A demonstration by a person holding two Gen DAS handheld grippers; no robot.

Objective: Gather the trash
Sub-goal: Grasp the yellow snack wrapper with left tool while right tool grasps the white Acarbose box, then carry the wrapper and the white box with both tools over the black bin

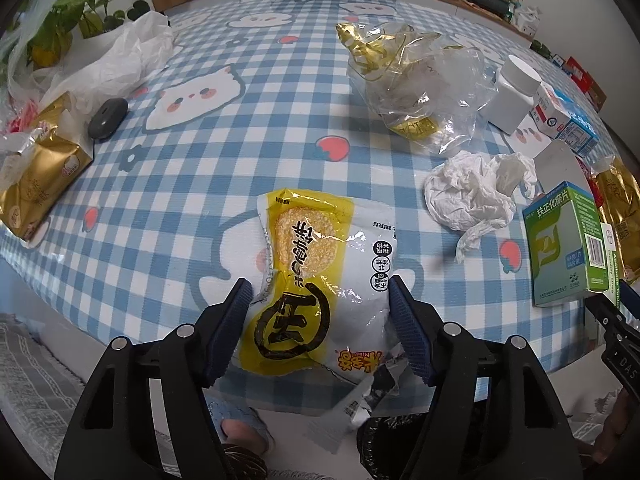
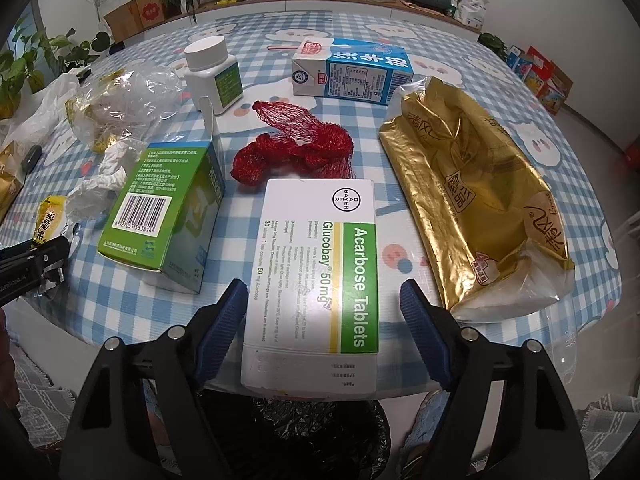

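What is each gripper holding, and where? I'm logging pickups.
Right gripper: nothing; a gap shows beside the Acarbose box. Left gripper: pads meet the snack packet at its side edges; firm grip cannot be told.

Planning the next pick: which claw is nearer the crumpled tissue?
Left. The left claw straddles the snack wrapper beside the tissue; the right claw is farther, past the green box.

Soft even daylight, sharp, fisheye-warped edges.
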